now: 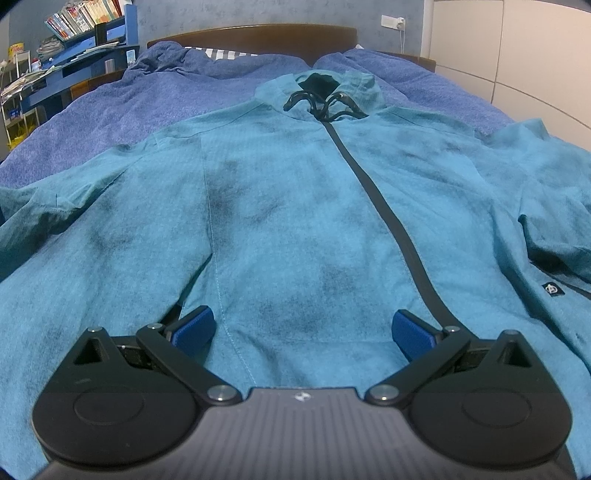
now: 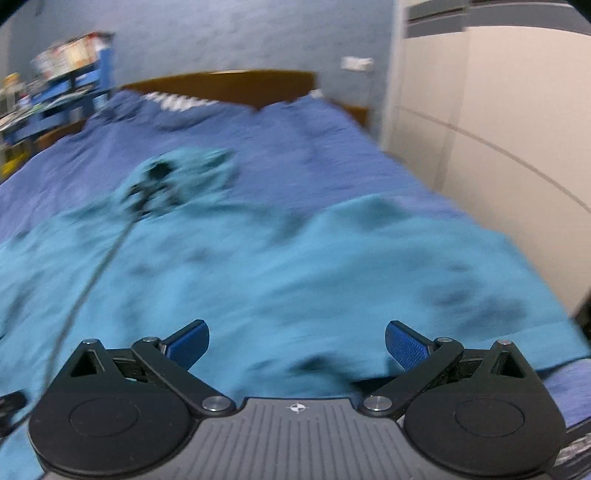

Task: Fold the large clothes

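A large teal zip-up hooded jacket (image 1: pixel 295 206) lies front-up and spread flat on the bed, its hood (image 1: pixel 321 88) toward the headboard and a dark zipper (image 1: pixel 384 206) running down its middle. My left gripper (image 1: pixel 303 332) is open and empty, low over the jacket's lower front, left of the zipper. The right wrist view is blurred. It shows the jacket (image 2: pixel 295 266) from its right side. My right gripper (image 2: pixel 297 341) is open and empty above the jacket's right part near the bed's edge.
The jacket lies on a blue bedspread (image 1: pixel 122 110) with a wooden headboard (image 1: pixel 258 35) behind. A blue shelf with books (image 1: pixel 85 33) stands at the far left. A white wardrobe (image 2: pixel 498 147) runs along the right side of the bed.
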`<state>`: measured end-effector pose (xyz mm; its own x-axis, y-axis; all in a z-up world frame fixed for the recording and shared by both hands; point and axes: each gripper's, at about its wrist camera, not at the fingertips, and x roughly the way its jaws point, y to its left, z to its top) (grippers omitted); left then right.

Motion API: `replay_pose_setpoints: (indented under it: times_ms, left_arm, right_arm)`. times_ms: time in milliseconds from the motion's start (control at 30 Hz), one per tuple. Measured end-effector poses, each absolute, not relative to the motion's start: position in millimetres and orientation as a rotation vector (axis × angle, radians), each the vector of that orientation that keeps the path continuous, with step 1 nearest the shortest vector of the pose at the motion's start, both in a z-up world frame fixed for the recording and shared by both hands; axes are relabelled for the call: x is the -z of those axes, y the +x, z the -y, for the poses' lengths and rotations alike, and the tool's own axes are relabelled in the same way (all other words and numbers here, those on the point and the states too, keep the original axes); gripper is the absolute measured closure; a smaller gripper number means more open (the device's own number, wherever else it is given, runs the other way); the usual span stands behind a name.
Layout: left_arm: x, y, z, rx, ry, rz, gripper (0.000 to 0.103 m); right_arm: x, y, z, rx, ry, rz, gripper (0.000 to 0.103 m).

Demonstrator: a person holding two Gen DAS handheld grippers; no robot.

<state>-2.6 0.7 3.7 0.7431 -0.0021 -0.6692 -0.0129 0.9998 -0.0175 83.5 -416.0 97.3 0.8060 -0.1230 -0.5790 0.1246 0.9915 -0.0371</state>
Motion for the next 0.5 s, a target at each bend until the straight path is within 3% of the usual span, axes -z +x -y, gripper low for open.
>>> replay_pose_setpoints:
  times_ms: [500]
  left_arm:
    - [-4.6,-2.9,2.4,-0.009,-0.014,-0.731,0.0]
  right_arm:
    - [-73.6,38.4,622.9,0.501,0.234,-0.612,0.0]
